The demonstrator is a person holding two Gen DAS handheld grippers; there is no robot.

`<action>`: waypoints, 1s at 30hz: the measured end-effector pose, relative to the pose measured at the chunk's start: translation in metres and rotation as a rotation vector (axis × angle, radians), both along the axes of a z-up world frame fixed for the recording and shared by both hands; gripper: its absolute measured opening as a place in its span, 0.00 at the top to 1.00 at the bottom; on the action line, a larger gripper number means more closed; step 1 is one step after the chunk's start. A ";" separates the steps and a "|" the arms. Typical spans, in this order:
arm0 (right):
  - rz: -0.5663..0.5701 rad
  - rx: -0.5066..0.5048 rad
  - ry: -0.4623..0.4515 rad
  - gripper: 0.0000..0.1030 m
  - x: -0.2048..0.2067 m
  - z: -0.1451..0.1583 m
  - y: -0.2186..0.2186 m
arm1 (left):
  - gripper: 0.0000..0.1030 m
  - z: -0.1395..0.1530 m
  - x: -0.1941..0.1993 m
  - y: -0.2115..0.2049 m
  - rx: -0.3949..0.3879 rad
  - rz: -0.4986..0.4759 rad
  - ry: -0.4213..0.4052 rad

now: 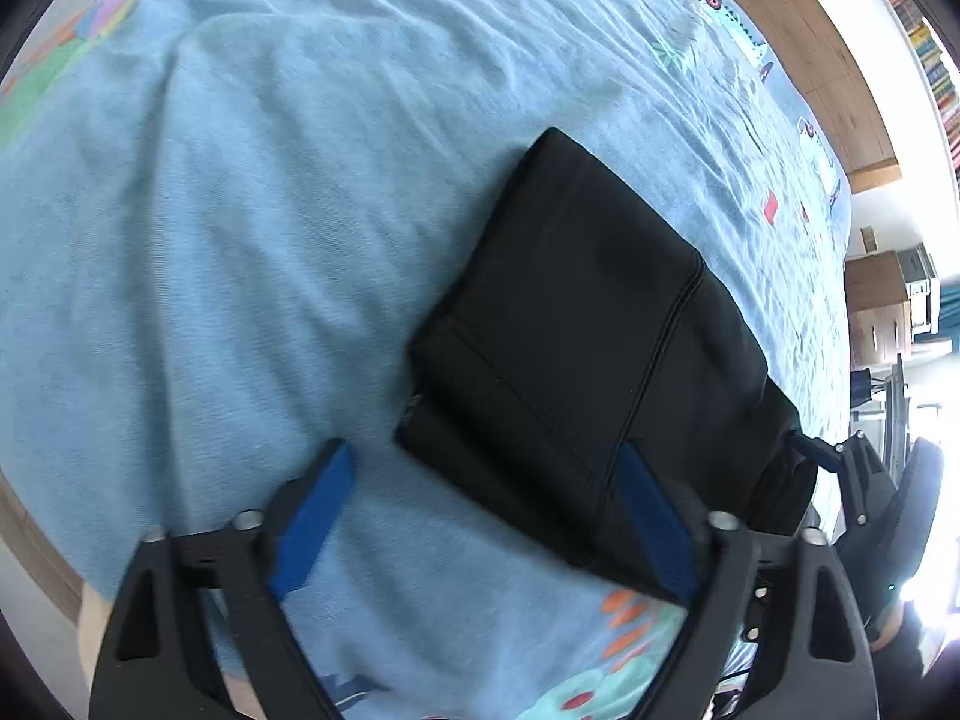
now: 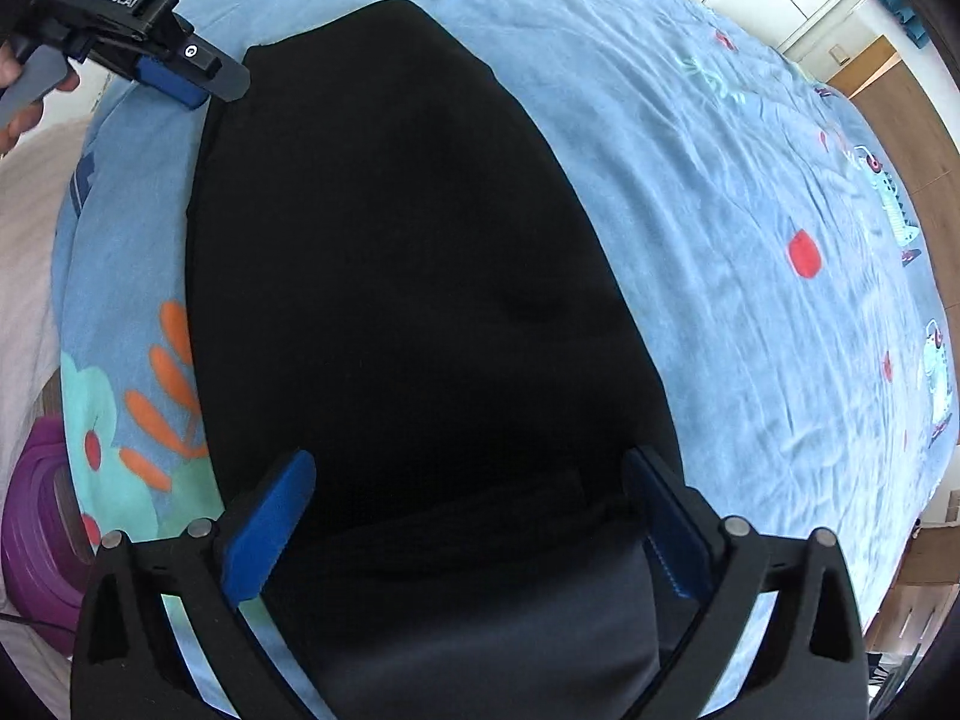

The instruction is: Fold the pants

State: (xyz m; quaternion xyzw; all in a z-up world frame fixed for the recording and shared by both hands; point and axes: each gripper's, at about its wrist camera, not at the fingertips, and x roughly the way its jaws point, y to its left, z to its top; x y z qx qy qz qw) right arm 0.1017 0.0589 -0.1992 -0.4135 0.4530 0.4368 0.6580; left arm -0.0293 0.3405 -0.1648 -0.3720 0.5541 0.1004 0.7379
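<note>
near the bed's [image 1: 240,240] edge both grippers gape wide, holding nothing: left gripper [image 1: 486,516], right gripper [image 2: 474,516] over folded black pants [image 1: 588,360].

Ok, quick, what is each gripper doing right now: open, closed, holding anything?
Left gripper: open, holding nothing; one finger lies over the folded black pants.
Right gripper: open above the pants, gripping nothing.

Past the bed [image 1: 240,240] in its blue printed sheet: wooden headboard [image 1: 810,48], white wall, bookshelf [image 1: 936,60], wooden cabinet [image 1: 879,312], bright daylight.
</note>
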 end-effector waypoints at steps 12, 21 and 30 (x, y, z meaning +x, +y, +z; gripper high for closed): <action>-0.050 0.080 0.039 0.00 0.012 -0.020 -0.005 | 0.21 0.000 0.019 -0.004 -0.086 0.013 -0.081; -0.059 0.104 0.048 0.00 0.011 -0.026 -0.014 | 0.30 -0.015 0.020 -0.003 -0.124 0.021 -0.026; -0.062 0.068 0.050 0.00 0.017 -0.026 0.001 | 0.78 -0.014 0.026 -0.002 -0.093 0.053 -0.001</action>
